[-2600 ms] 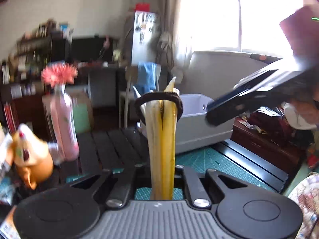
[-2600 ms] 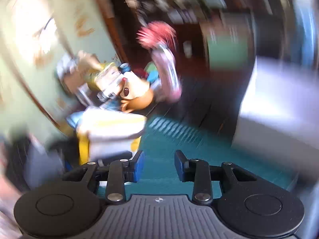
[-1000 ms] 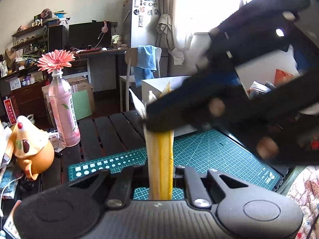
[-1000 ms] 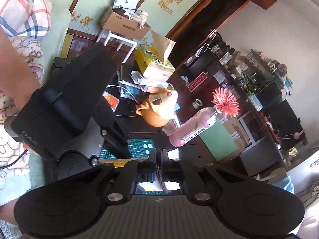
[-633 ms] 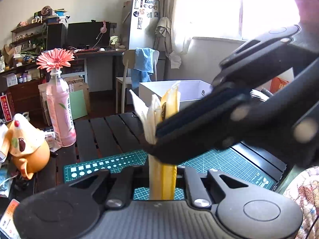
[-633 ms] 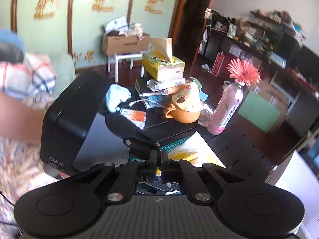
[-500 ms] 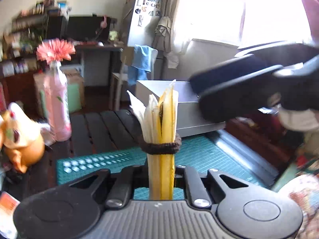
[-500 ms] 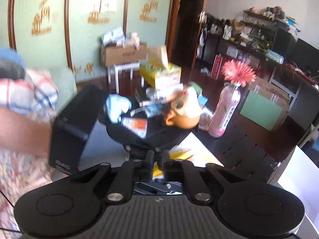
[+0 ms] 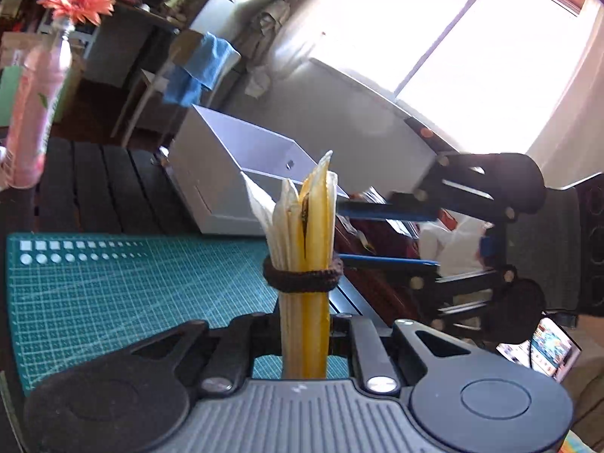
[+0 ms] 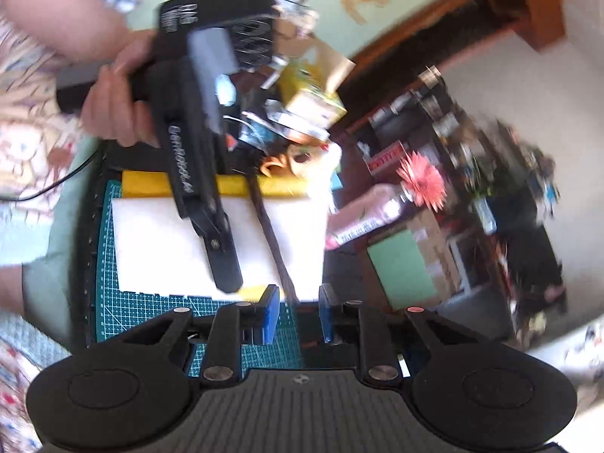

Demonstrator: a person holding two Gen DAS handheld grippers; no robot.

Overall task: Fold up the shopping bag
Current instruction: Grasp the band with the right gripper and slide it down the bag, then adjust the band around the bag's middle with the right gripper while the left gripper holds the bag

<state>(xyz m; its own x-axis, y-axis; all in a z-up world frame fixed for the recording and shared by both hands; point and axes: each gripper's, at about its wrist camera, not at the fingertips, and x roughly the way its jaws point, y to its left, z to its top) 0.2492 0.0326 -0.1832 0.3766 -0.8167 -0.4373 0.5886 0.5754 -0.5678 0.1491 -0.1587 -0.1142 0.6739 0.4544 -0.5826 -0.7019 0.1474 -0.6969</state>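
Observation:
The folded yellow and white shopping bag point(image 9: 304, 260) stands on edge between my left gripper's fingers, bound by a dark brown hair band point(image 9: 302, 277). My left gripper point(image 9: 304, 324) is shut on the bag, above the green cutting mat point(image 9: 132, 294). In the right wrist view the bag point(image 10: 158, 241) shows flat-sided, white with yellow edges, with the band point(image 10: 273, 245) across it and the left gripper point(image 10: 211, 222) clamping it. My right gripper point(image 10: 296, 311) is open and empty, just in front of the bag. It also shows in the left wrist view point(image 9: 389, 234), to the right of the bag.
A white open box point(image 9: 226, 173) stands behind the mat. A pink bottle with a flower point(image 9: 34, 105) is at the left. An orange teapot point(image 10: 298, 158) and a yellow tissue box point(image 10: 313, 102) sit beyond the bag. A phone point(image 9: 547, 347) lies at the right.
My right gripper let go of the hair band, opened and drew back from the bag. The band now sits tight around the bag. My left gripper tilted over the mat.

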